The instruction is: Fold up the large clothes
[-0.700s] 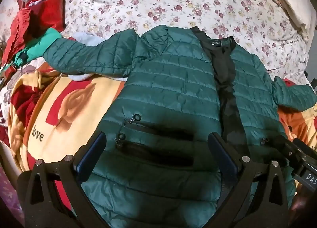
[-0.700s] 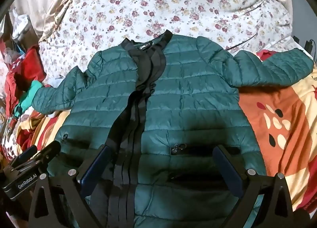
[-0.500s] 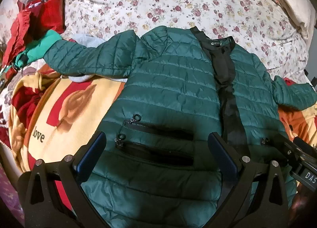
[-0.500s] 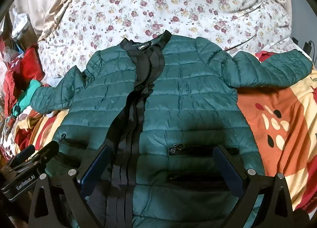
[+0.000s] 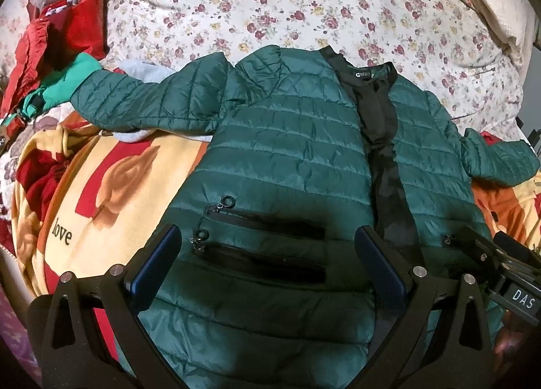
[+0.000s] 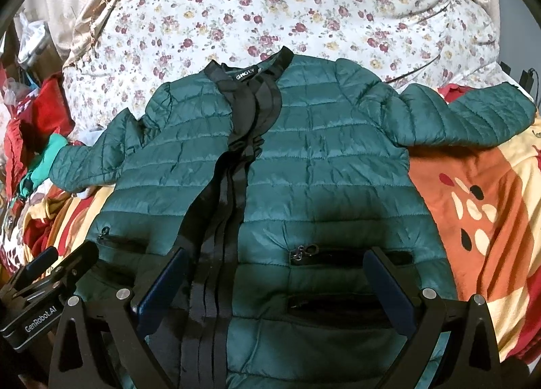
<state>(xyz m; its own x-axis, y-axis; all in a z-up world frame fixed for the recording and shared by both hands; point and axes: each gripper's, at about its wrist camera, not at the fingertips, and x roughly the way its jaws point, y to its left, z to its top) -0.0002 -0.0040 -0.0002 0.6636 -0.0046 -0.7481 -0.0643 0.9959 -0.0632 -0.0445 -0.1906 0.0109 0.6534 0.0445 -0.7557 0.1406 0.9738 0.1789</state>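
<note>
A dark green quilted jacket (image 5: 290, 152) lies flat, front up, on the bed, with a black zip band down the middle and both sleeves spread out to the sides. It also shows in the right wrist view (image 6: 324, 166). My left gripper (image 5: 267, 253) is open and empty above the jacket's left pocket zips. My right gripper (image 6: 277, 274) is open and empty above the right pocket. The right gripper's body shows at the right edge of the left wrist view (image 5: 500, 270), and the left gripper's body shows at the left edge of the right wrist view (image 6: 44, 287).
A floral bedsheet (image 5: 304, 7) covers the far part of the bed. A yellow and red blanket with "love" on it (image 5: 88, 206) lies under the jacket's left side, an orange patterned part (image 6: 473, 206) on the right. Red and teal clothes (image 5: 50, 61) are piled at the far left.
Both grippers have drawn back slightly, so the jacket sits a little lower in both views. The jacket has not moved and both grippers stay open.
</note>
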